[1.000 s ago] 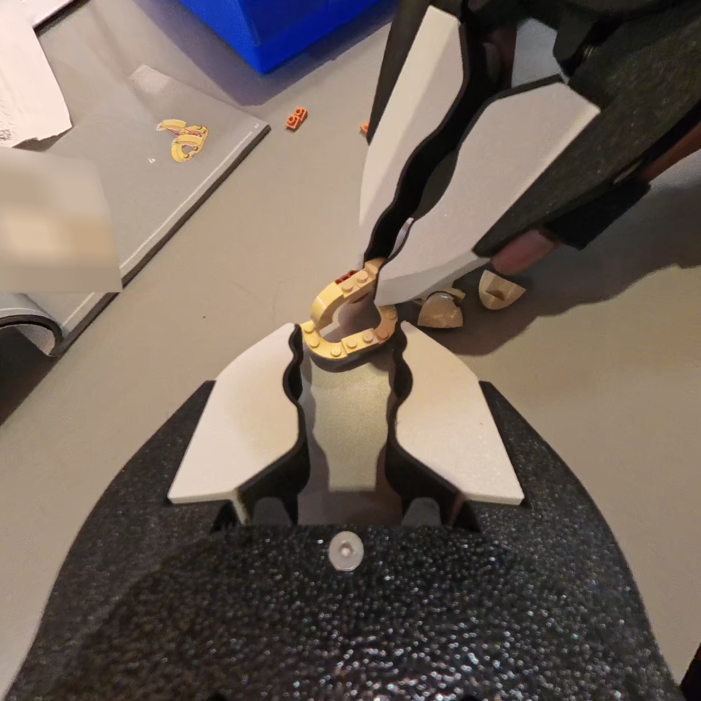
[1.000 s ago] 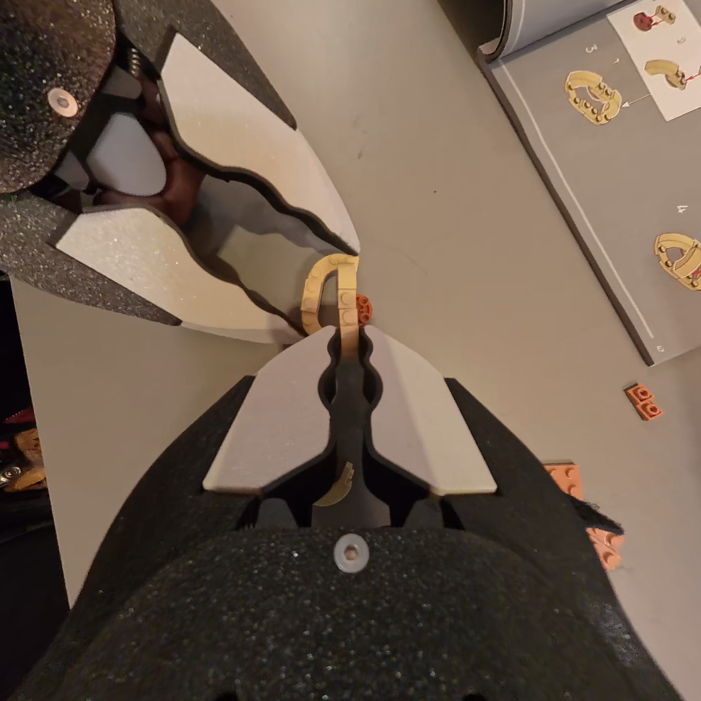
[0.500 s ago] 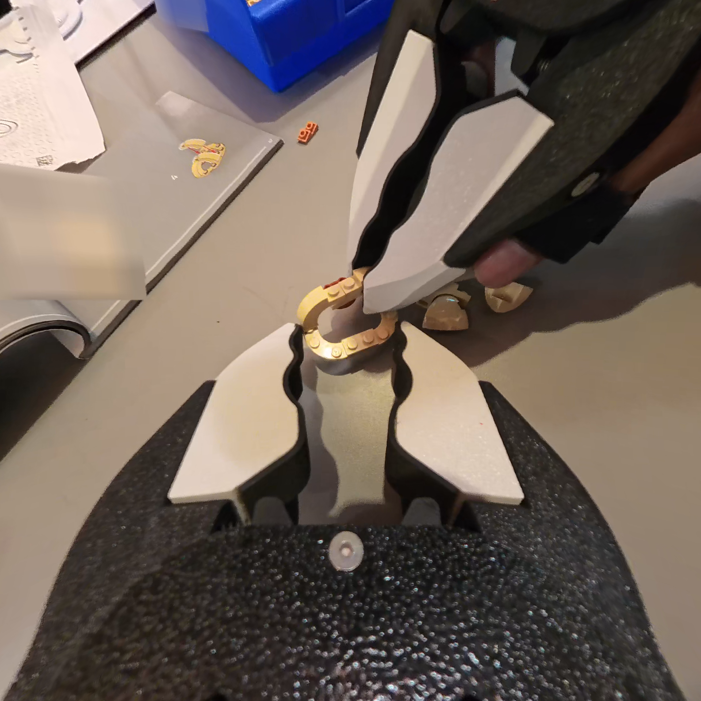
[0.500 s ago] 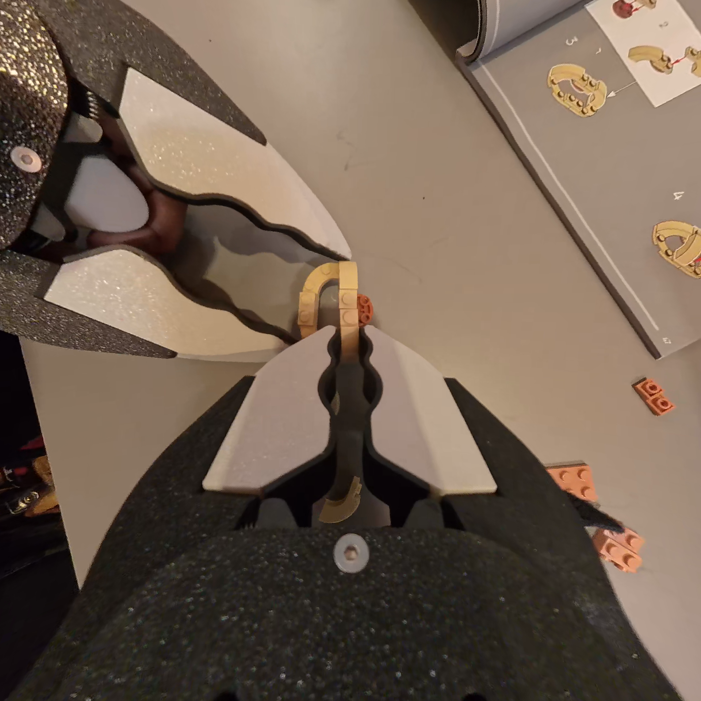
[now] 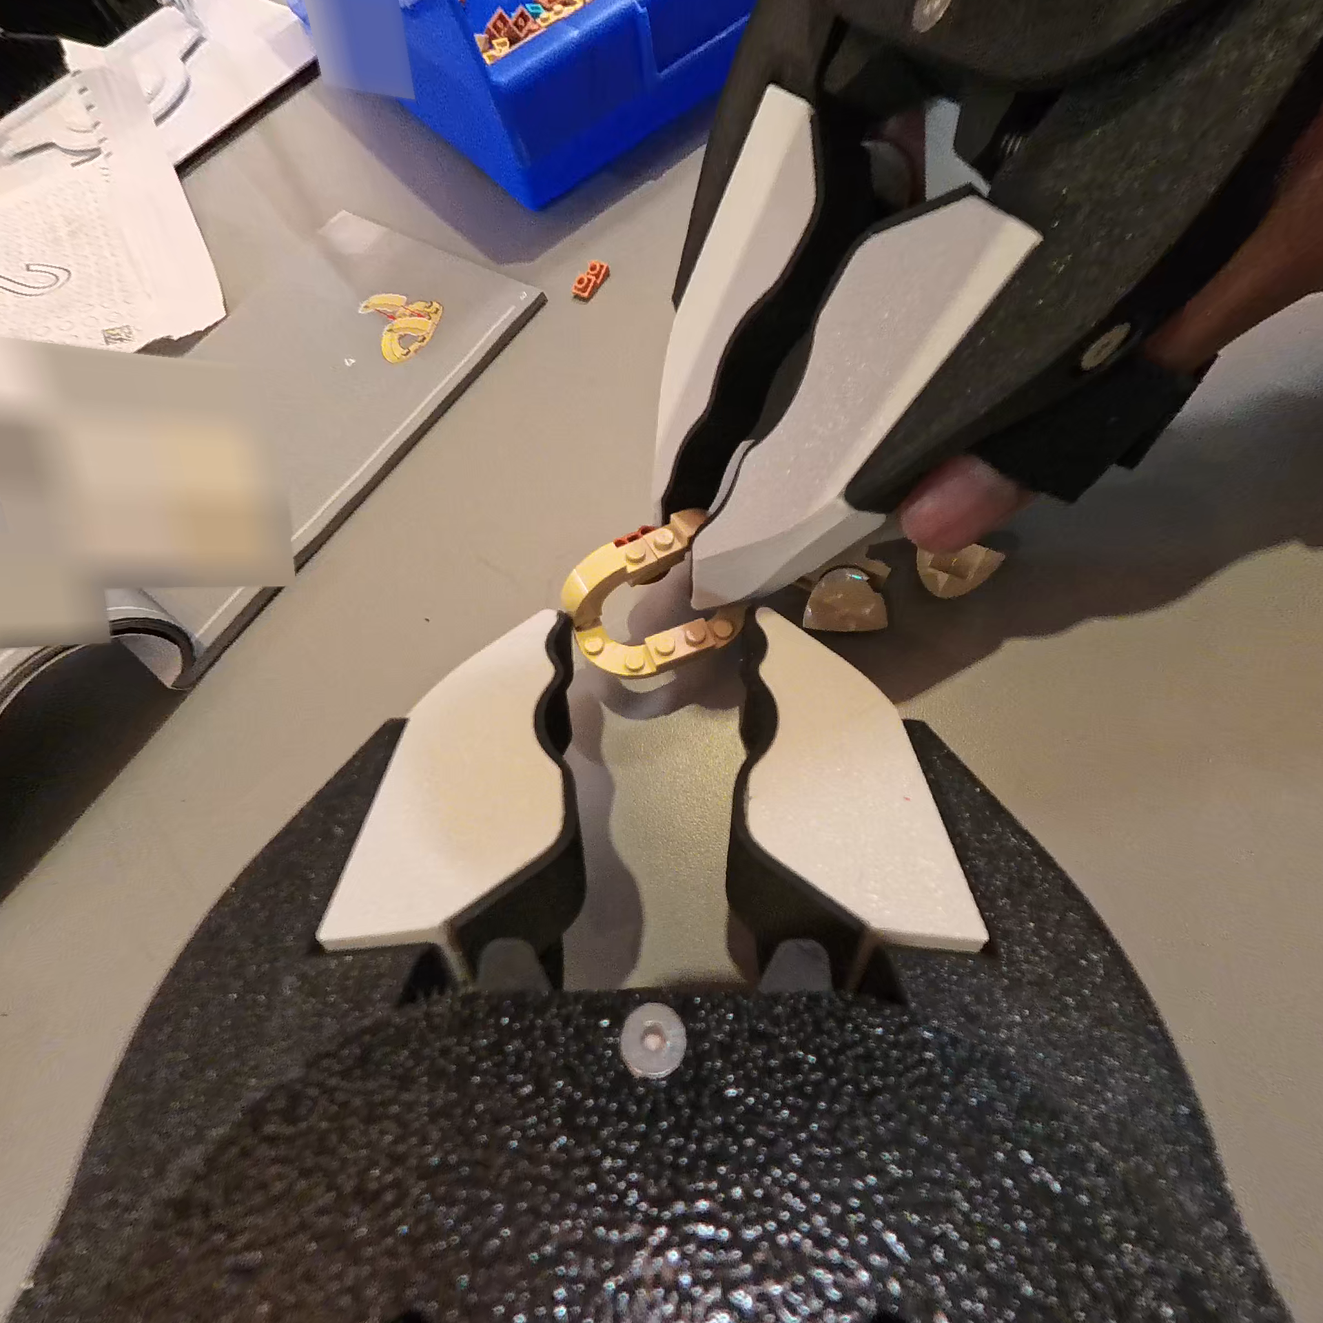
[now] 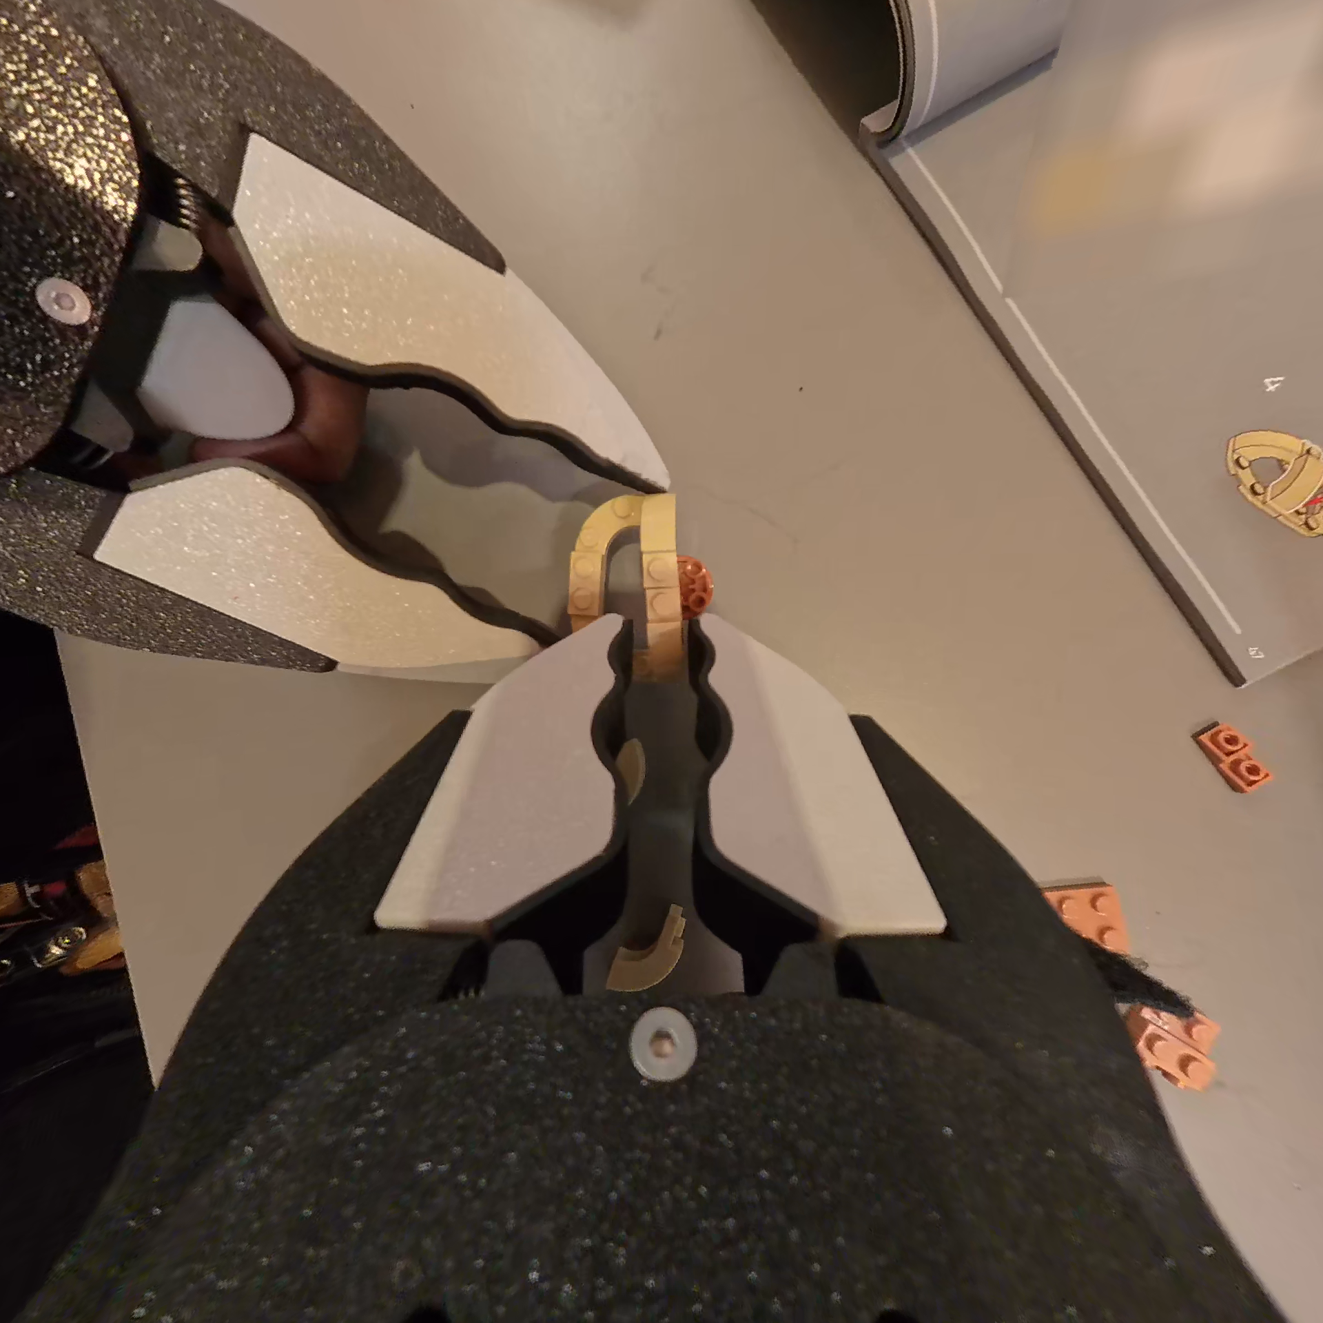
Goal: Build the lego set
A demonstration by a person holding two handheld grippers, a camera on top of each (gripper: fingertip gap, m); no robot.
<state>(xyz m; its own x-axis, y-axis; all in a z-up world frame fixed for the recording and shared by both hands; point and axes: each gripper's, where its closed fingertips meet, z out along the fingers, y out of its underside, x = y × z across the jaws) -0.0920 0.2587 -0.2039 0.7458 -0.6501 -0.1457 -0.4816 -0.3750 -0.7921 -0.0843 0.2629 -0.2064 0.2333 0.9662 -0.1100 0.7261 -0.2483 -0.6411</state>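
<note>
A: Where is the lego piece, and who holds it?

B: The tan arch assembly (image 5: 648,608) is in the middle of the left wrist view, just above the grey table (image 5: 1074,787). The right gripper (image 6: 655,630) is closed narrow on 1 arm of the arch, and a small red-brown round piece (image 6: 693,585) sits on that same arm. I think it pinches only the end so that the studs stay free for the next brick.

A: And the left gripper?

B: The left gripper (image 5: 655,619) stands wide open. Its 2 fingertips are beside the curve of the arch, 1 at each side. The left one seems to touch the bend, but it does not clamp. To me it looks like a support, to steady the piece while the other one presses.

A: What lies around it?

B: 2 tan wedge pieces (image 5: 959,569) lie on the table right of the arch, partly behind the right gripper. An orange small plate (image 5: 590,279) is in the upper middle. The open instruction booklet (image 5: 372,372) is at the left, probably near so that the steps can be checked.

A: Any container?

B: Yes, 1 blue bin (image 5: 573,107) at the top of the left wrist view. It holds small loose bricks, red-brown and tan, but I cannot count them. In the right wrist view some salmon plates (image 6: 1088,920) lie loose at the right edge, not in any box.
</note>
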